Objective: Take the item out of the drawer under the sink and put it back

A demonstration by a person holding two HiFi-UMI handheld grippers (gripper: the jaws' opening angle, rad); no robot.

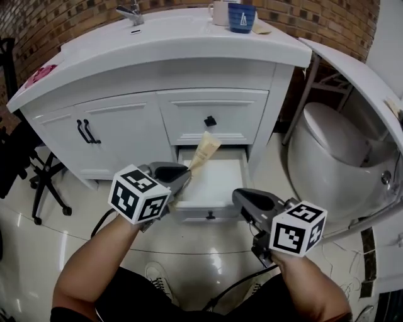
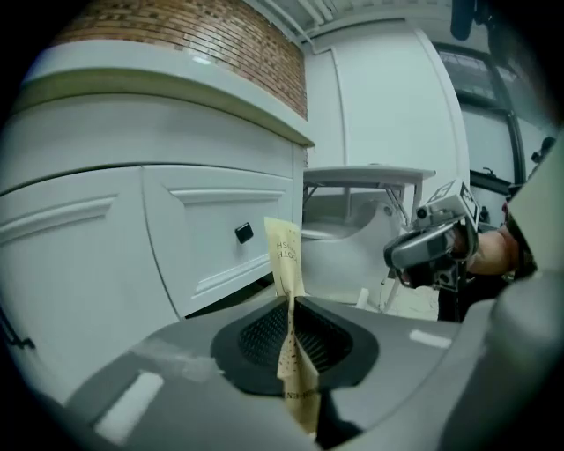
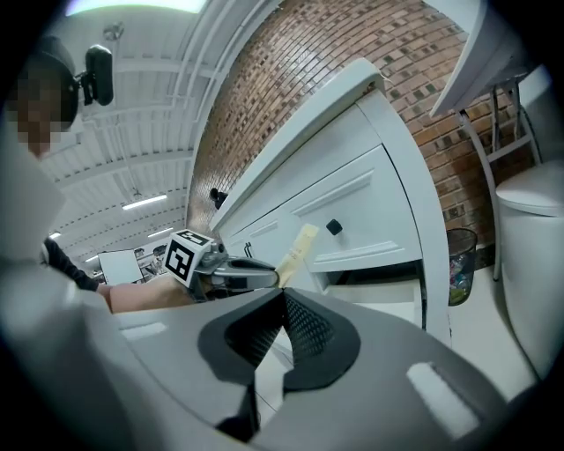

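Note:
My left gripper [image 1: 186,172] is shut on a thin beige paper packet [image 1: 205,149], held in the air above the open lower drawer [image 1: 217,182] of the white sink cabinet. In the left gripper view the packet [image 2: 287,264] stands upright, pinched between the pads, and the left gripper [image 2: 293,339] points at the cabinet front. My right gripper [image 1: 240,199] hovers by the drawer's right front corner, shut with nothing in it. The right gripper view shows its jaws [image 3: 280,304] closed, with the left gripper [image 3: 256,275] and the packet [image 3: 300,244] beyond them.
An upper drawer with a black knob [image 1: 210,121] is closed above the open one. Cabinet doors with black handles [image 1: 87,131] stand at left. A white toilet [image 1: 330,151] sits close on the right. Cups [image 1: 241,17] and a faucet [image 1: 132,12] are on the countertop.

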